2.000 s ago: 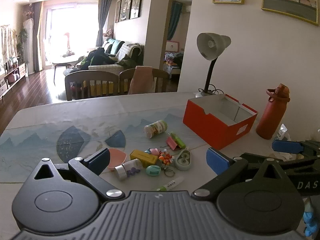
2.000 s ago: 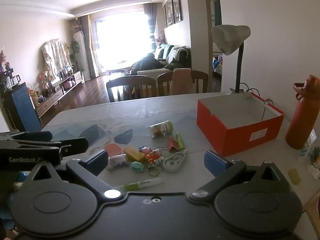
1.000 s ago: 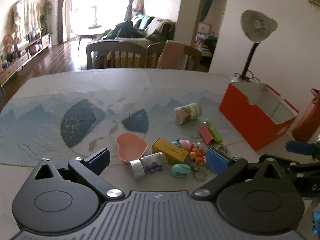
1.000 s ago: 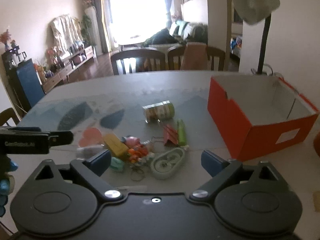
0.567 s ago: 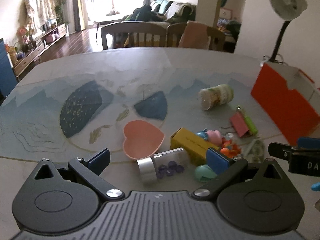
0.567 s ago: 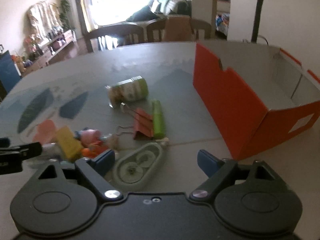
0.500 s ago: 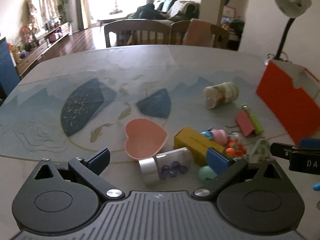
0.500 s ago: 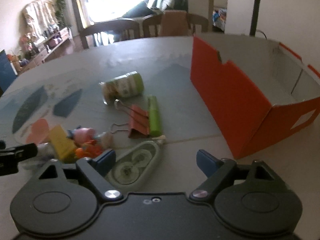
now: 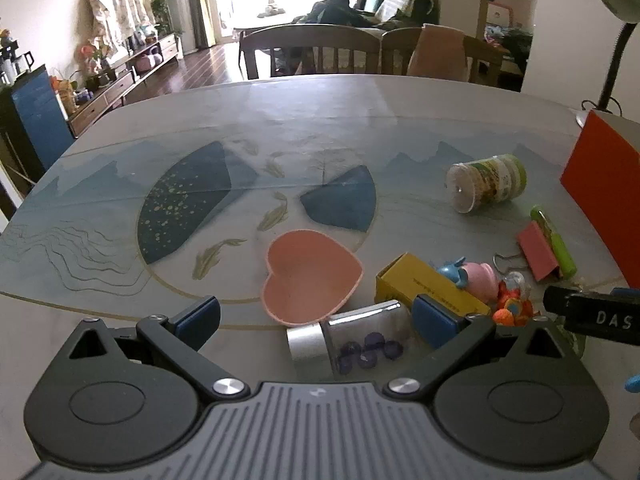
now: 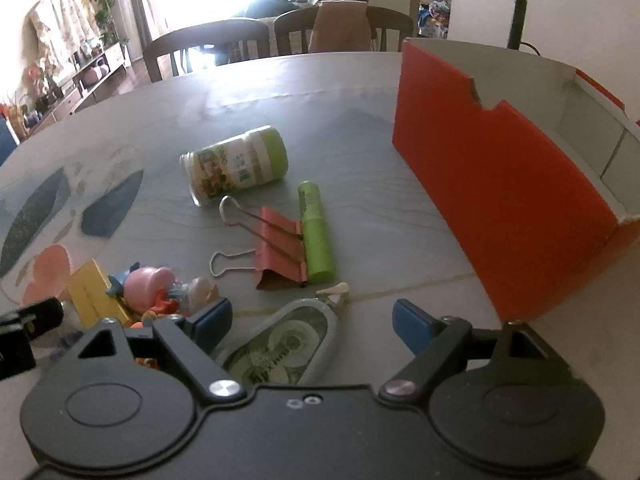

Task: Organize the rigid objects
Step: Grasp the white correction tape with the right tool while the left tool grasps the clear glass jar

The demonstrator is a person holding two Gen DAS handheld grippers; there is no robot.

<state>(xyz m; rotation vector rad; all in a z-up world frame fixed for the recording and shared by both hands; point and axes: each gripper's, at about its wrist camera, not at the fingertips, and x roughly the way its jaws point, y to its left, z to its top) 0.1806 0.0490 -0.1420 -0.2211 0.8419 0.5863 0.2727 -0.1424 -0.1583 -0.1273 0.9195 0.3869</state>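
My left gripper (image 9: 316,318) is open and low over the table. A clear vial (image 9: 352,340) with a silver cap and purple beads lies between its fingers, untouched. A pink heart dish (image 9: 308,280) sits just beyond it, with a yellow box (image 9: 424,284) to its right. My right gripper (image 10: 312,320) is also open, with a grey-green correction tape dispenser (image 10: 288,344) lying between its fingers. Ahead of it lie a pink binder clip (image 10: 280,248), a green marker (image 10: 316,232) and a green-lidded jar (image 10: 236,168). An open orange box (image 10: 500,184) stands on the right.
A pink toy figure (image 10: 148,280) and orange trinkets (image 9: 512,308) crowd the gap between the two grippers. Wooden chairs (image 9: 312,52) stand at the table's far edge. A lamp stem (image 10: 520,0) rises behind the box. The patterned table mat (image 9: 192,192) stretches to the left.
Both grippers have dropped and tilted down towards the pile. The vial now lies between the left fingers and the tape dispenser between the right ones. The right jaws have narrowed a little.
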